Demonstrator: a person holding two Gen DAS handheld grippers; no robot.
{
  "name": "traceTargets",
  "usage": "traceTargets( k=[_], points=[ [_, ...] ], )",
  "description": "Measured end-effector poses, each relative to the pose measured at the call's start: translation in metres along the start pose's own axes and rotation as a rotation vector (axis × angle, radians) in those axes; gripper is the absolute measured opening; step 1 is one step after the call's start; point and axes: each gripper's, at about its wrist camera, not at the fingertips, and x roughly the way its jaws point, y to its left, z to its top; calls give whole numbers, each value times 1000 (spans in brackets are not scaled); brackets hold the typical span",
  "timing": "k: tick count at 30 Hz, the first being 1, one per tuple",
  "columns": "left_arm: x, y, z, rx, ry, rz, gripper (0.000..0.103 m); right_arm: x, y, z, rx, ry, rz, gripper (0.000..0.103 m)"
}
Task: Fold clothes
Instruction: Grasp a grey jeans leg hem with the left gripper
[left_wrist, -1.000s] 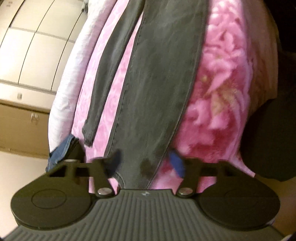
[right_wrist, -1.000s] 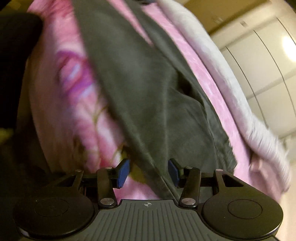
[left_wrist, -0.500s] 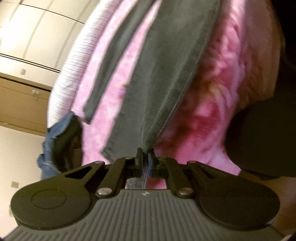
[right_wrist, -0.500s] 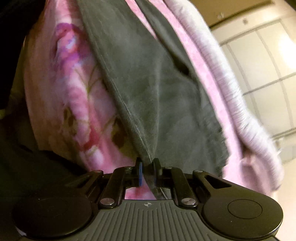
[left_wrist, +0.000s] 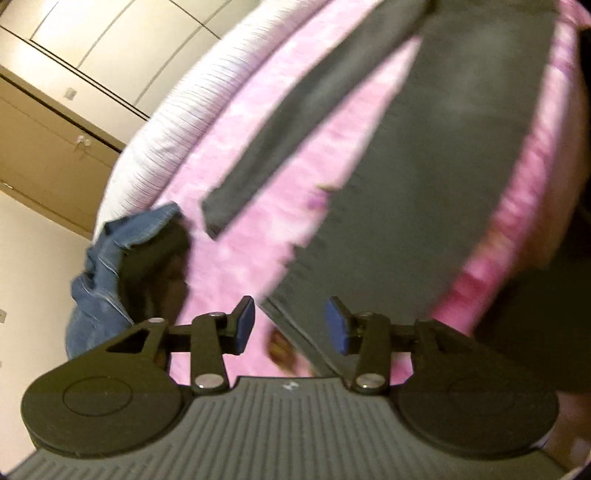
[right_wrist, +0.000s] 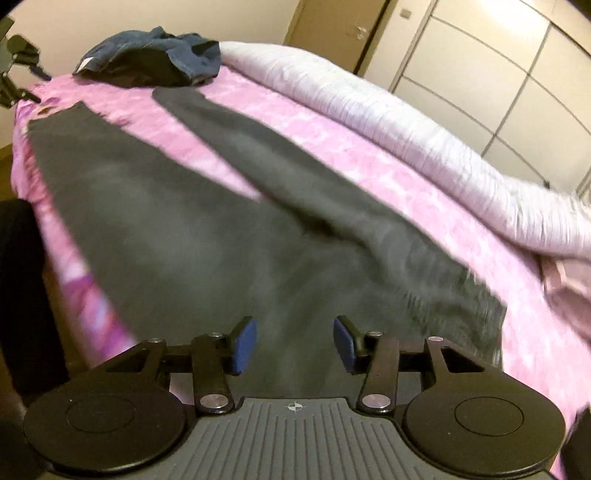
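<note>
Pink flowered bedding (right_wrist: 332, 147) covers the bed, and a dark grey garment (right_wrist: 184, 229) lies flat on it, its narrow part stretched beside. Both the left gripper (left_wrist: 290, 325) and the right gripper (right_wrist: 294, 343) hang over the cloth with fingers spread, holding nothing. Blue jeans (right_wrist: 155, 55) lie bunched near the far corner.

This is a bedroom in a home. A bed takes up most of both views, covered with a pink flowered blanket (right_wrist: 369, 155). A rolled pale lilac quilt (right_wrist: 406, 129) lies along the blanket's far side, and beyond it stand cream built-in wardrobe doors (right_wrist: 517, 92) and a wooden door (right_wrist: 340, 29). Dark grey trousers (right_wrist: 184, 221) lie spread on the blanket, with crumpled blue jeans (right_wrist: 155, 55) near its corner.
</note>
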Motion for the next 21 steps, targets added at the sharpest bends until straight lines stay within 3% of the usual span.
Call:
traceTargets(
  k=[2, 5, 10, 14, 21],
  points=[
    [29, 26, 20, -38, -18, 16, 50, 13, -14, 16, -28, 3, -7, 48],
    [87, 67, 50, -118, -26, 14, 53, 46, -41, 41, -23, 28, -5, 49],
    [206, 132, 86, -302, 46, -28, 54, 110, -97, 64, 19, 88, -40, 50],
    [285, 174, 96, -467, 92, -107, 54, 150, -141, 70, 25, 124, -70, 51],
    [365, 197, 97, -580, 169, -182, 54, 215, -201, 82, -22, 170, -67, 56]
  ],
)
